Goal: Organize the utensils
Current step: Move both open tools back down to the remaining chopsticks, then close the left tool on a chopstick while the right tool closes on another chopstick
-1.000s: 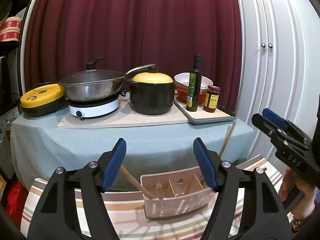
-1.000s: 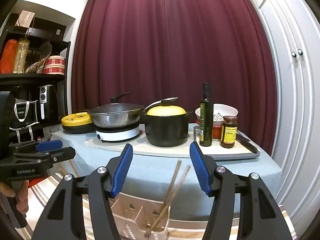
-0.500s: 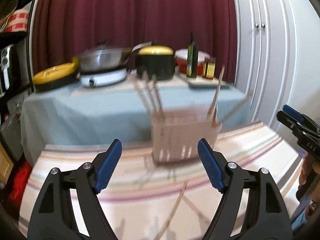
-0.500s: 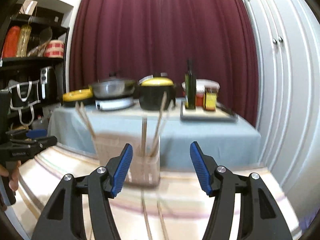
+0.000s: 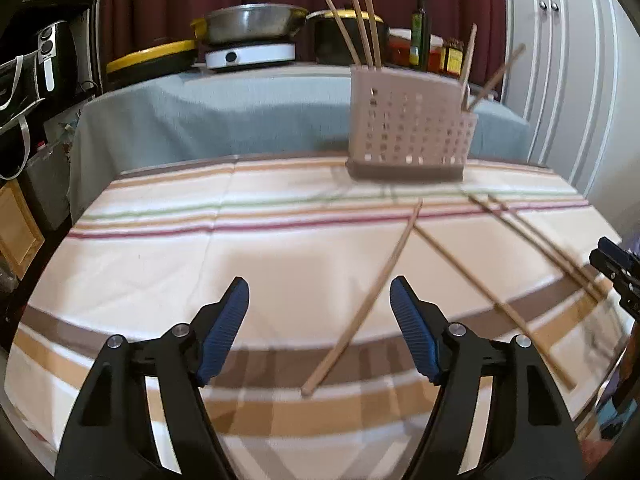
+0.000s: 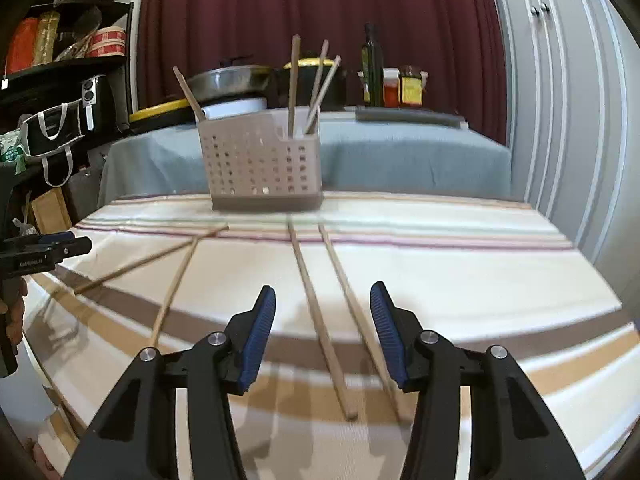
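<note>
Your tongs hover over loose chopsticks.
Left tongs (image 5: 319, 312) and right tongs (image 6: 322, 322) are released, empty; basket (image 6: 262, 160) mid-frame.

We see a striped tablecloth (image 5: 280, 248) carrying a perforated utensil holder (image 5: 408, 136) at its far edge and four loose chopsticks (image 6: 320, 320) lying nearer.

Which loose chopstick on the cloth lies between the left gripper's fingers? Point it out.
The leftmost chopstick: it runs up between the open left gripper. The other three lie further right.
</note>
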A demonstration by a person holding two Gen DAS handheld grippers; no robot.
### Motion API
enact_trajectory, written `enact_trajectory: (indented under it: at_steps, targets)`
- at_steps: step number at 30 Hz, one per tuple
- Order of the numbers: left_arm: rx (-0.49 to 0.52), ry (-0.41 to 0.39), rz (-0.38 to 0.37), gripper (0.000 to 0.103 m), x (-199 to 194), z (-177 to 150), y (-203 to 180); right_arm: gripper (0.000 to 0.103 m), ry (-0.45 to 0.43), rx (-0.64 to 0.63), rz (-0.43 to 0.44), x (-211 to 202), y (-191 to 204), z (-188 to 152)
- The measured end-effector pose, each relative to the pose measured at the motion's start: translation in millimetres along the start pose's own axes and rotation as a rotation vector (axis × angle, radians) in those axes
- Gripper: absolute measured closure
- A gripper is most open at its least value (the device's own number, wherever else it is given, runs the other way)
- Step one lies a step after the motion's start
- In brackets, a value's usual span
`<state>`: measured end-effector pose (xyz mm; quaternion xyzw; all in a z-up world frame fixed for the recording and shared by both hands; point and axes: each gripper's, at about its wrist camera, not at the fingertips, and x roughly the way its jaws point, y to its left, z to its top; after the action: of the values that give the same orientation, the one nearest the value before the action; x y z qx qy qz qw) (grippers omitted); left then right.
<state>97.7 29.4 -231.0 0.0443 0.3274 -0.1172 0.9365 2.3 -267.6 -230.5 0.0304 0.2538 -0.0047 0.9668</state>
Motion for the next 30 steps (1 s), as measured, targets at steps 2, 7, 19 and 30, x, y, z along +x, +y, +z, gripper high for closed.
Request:
enact_trajectory:
  at_steps: [2, 7, 19, 30]
  targets:
    - [0.006, 0.020, -0.005, 0.039, 2.8, -9.2, -0.8, 0.054, 0.013, 0.005, 0.002, -0.2, -0.1, -5.8]
    - [0.004, 0.048, -0.022, 0.046, 9.7, -21.7, 0.2, 0.054, 0.024, 0.014, 0.015, -2.9, 2.3, -15.7]
    - [0.022, 0.071, -0.055, 0.086, 12.2, -38.9, -3.5, 0.054, 0.033, 0.042, 0.023, -4.5, 3.3, -22.9]
    - [0.011, 0.034, -0.033, 0.091, 1.4, -50.3, -13.0, 0.054, 0.047, 0.062, 0.012, -2.7, -1.4, -27.4]
